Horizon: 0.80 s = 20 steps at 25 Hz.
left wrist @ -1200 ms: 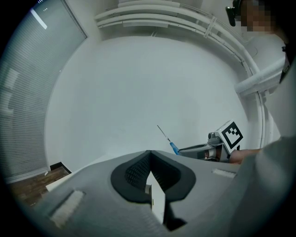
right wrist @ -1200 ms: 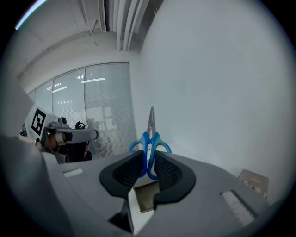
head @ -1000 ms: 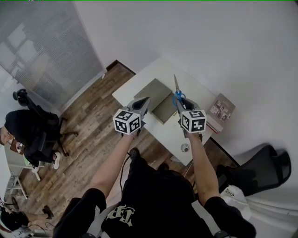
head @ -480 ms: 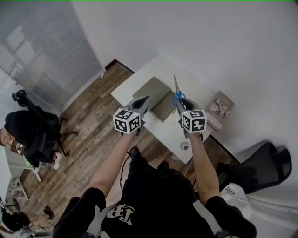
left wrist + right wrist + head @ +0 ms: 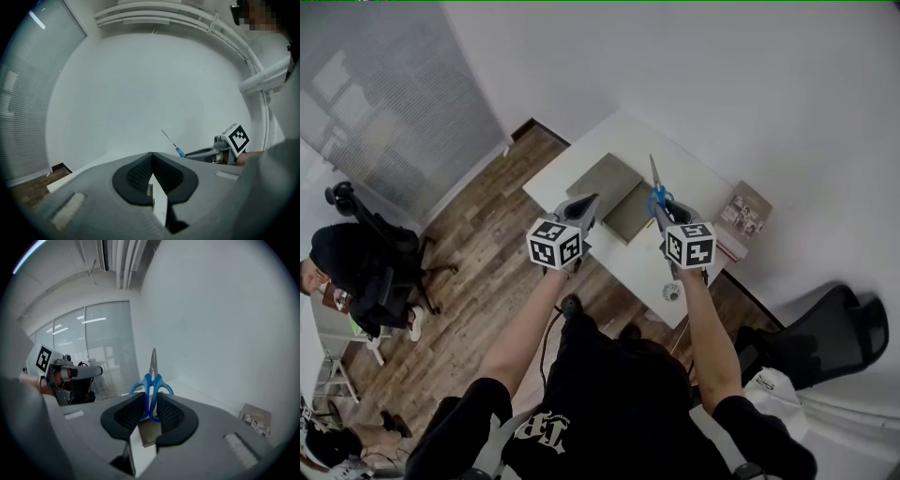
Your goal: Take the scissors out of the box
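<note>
The right gripper (image 5: 660, 210) was seen clamped on the scissors (image 5: 654, 183), its two dark pads pressed against the blue handle loops while the closed metal blades stood out beyond the jaws, tilted upward and away from the person. In the right gripper view the same grip was shown plainly: the scissors (image 5: 152, 376) were pinched by their handles between the jaws of the right gripper (image 5: 150, 397), with the blade tips raised against the pale wall. The scissors were held in the air, apart from the olive-grey box (image 5: 614, 192), which was left lying on the white table (image 5: 684, 164); part of the box (image 5: 149, 436) could be made out below and behind the jaws. The left gripper (image 5: 592, 203) was held level beside the right one, near the box but not touching it, and its jaws were found brought together with nothing between them, as shown in the left gripper view (image 5: 151, 154). From that view the scissors (image 5: 171, 141) were also visible off to the right, carried by the other gripper. A printed booklet (image 5: 746, 215) was seen at the far corner of the table by the wall, well apart from the box. A black office chair (image 5: 834, 337) was placed on the wooden floor (image 5: 487, 272) at the person's right.
</note>
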Each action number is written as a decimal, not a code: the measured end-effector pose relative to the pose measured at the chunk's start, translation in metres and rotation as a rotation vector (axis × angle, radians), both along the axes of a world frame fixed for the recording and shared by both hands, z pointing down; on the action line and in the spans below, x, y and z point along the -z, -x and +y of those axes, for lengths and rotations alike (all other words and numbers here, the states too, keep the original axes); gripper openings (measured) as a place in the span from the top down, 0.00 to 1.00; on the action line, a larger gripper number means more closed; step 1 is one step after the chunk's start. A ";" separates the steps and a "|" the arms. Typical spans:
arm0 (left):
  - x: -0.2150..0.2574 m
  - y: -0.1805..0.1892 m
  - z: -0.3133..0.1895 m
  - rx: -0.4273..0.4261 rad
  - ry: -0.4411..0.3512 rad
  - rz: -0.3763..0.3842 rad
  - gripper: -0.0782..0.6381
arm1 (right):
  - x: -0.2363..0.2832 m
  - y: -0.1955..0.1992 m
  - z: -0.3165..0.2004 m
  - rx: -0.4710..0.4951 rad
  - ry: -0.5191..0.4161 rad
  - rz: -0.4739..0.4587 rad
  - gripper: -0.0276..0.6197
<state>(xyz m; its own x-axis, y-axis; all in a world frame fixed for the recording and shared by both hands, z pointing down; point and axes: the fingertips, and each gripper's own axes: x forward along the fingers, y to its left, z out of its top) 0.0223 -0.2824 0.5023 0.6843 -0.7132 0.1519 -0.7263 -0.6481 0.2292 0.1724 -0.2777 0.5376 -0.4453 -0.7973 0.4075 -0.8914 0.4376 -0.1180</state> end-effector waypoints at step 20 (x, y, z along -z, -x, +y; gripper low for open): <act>-0.006 -0.004 -0.005 0.005 0.011 -0.013 0.88 | -0.015 -0.006 0.000 0.002 0.031 0.001 0.82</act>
<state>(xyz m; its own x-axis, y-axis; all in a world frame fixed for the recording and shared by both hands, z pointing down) 0.0259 -0.2870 0.5082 0.6784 -0.7151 0.1682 -0.7326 -0.6417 0.2269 0.1780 -0.2774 0.5522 -0.4464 -0.7834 0.4325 -0.8907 0.4352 -0.1311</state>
